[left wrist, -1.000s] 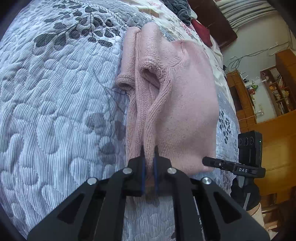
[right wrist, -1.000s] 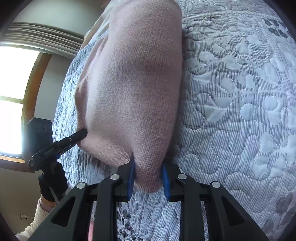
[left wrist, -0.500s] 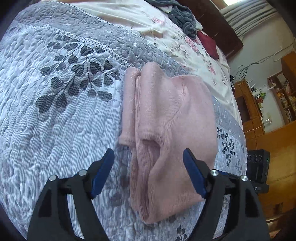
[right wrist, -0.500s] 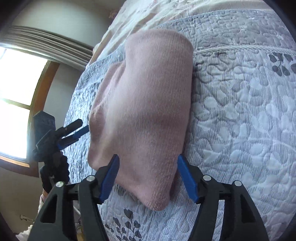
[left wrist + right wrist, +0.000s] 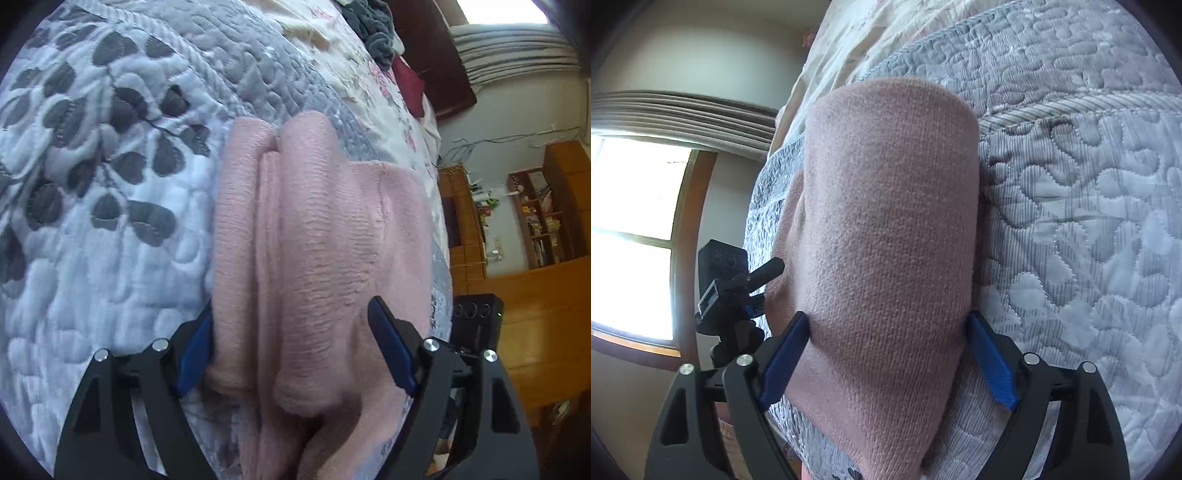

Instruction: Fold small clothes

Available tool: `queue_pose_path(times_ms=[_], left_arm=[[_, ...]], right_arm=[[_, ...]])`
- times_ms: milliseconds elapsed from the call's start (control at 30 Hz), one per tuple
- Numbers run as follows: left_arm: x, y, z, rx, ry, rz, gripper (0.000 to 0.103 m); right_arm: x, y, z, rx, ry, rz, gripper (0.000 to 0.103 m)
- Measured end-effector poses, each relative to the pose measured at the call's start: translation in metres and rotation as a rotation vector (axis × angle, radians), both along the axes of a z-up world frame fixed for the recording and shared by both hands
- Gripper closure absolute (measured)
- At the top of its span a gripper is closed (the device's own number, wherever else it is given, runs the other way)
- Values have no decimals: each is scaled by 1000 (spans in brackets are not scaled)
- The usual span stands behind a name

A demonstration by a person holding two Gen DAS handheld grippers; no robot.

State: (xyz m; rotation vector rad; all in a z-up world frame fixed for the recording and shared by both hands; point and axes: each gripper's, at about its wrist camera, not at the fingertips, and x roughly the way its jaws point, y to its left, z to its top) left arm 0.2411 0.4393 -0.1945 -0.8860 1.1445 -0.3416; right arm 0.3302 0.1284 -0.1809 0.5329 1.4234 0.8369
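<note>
A folded pink knitted garment [image 5: 325, 236] is laid flat on the grey leaf-patterned quilted bedspread [image 5: 110, 206]. Left gripper [image 5: 291, 350] and right gripper [image 5: 888, 360] are held apart, straddling the near edge, nothing clamped; probably placed to re-grip for another fold.

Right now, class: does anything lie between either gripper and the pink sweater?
Nothing visible does. The left gripper and right gripper are open, their fingers straddling the folded pink sweater on the quilt.
</note>
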Motion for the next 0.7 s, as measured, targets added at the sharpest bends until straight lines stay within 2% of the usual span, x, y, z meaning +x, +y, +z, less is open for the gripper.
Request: queue_pose_path(times_ms=[133,200,267,333,433,700], left_arm=[[8,-23,-4,91,-5,-61,24],[8,-27,-4,77,-21,-79,48],[5,-27,-2,68,-33,-69,56],[-1,-28,3,61,-51,-60,61],[-17,-30,15,-2,-76,-41,66],[-77,-91,70,-59,-179,-111,66]], right_arm=[[3,11,-15,47,24,-10,12],[0,10,-17,61,16,-23,17],[-4,2,-14,81,7,-31,32],[-9,-7,-5,98,1,-36,38],[-19,-20,15,105,-25,-20,40],[-75,-95,68,133,-61,-4,40]])
